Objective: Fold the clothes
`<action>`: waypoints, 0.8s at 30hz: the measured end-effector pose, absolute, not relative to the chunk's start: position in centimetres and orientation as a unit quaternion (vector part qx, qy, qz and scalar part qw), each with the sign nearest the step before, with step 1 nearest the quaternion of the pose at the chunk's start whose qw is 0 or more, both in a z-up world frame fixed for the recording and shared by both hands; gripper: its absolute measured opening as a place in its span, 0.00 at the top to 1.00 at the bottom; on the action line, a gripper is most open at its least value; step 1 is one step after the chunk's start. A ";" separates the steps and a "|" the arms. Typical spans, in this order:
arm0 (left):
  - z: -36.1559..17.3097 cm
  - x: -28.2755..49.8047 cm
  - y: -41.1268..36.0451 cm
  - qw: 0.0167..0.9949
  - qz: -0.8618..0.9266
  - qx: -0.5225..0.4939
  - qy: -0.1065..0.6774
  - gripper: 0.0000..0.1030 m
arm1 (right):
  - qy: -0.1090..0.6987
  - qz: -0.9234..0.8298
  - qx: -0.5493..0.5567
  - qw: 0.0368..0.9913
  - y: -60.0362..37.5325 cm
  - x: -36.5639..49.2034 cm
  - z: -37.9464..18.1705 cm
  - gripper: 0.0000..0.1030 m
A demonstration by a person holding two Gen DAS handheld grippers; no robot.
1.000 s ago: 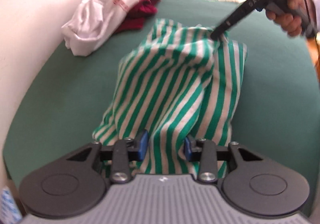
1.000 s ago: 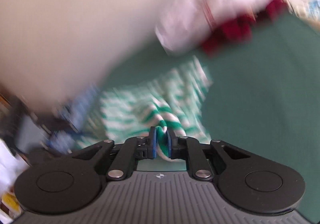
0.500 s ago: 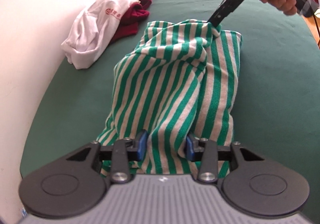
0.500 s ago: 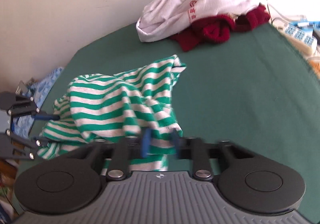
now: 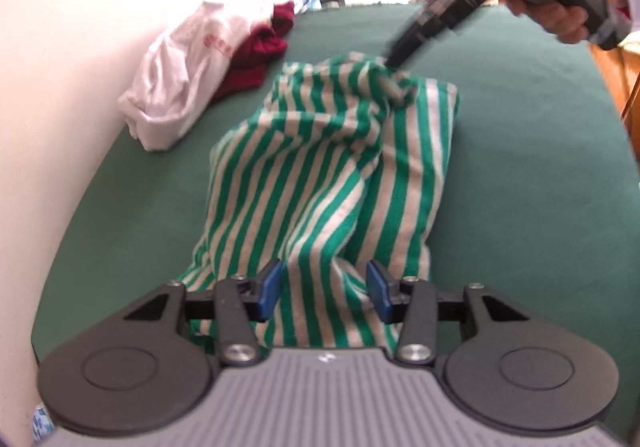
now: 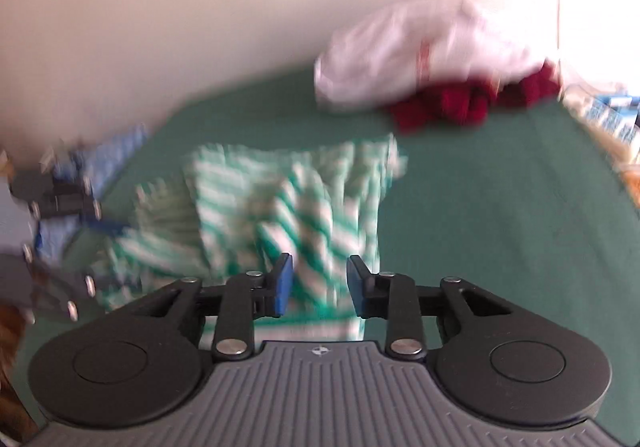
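Observation:
A green-and-white striped garment (image 5: 320, 167) lies bunched lengthwise on the green table (image 5: 520, 167). My left gripper (image 5: 325, 289) is at its near end. Its jaws are opening, and a ridge of striped cloth runs between the blue pads without being pinched. In the left wrist view my right gripper (image 5: 394, 61), held in a person's hand (image 5: 560, 7), points down at the far end of the garment. In the blurred right wrist view the right gripper (image 6: 320, 283) is opening too. The striped garment (image 6: 280, 199) lies loose behind and below its parted pads.
A crumpled white garment (image 5: 180, 87) and a dark red one (image 5: 260, 51) are piled at the far left against the pale wall; the right wrist view shows the same white garment (image 6: 400, 59) and red garment (image 6: 448, 107). Bare green tabletop (image 6: 500, 207) stretches to the right of the striped garment.
The right gripper, shut on a fold of striped cloth a second ago, has parted its pads and lifted away. The left gripper's pads have also spread wider around the cloth.

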State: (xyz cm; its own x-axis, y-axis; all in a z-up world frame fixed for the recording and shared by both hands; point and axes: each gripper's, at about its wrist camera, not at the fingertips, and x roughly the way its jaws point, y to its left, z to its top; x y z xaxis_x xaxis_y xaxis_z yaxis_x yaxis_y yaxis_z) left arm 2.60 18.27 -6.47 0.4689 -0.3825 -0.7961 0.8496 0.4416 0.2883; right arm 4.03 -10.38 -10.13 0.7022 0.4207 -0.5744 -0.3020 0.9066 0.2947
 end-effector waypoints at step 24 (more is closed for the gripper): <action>-7.5 1.0 16.5 0.820 -0.385 0.258 0.336 0.29 | 0.298 0.279 -0.070 0.910 -2.1 7.6 -13.7 0.76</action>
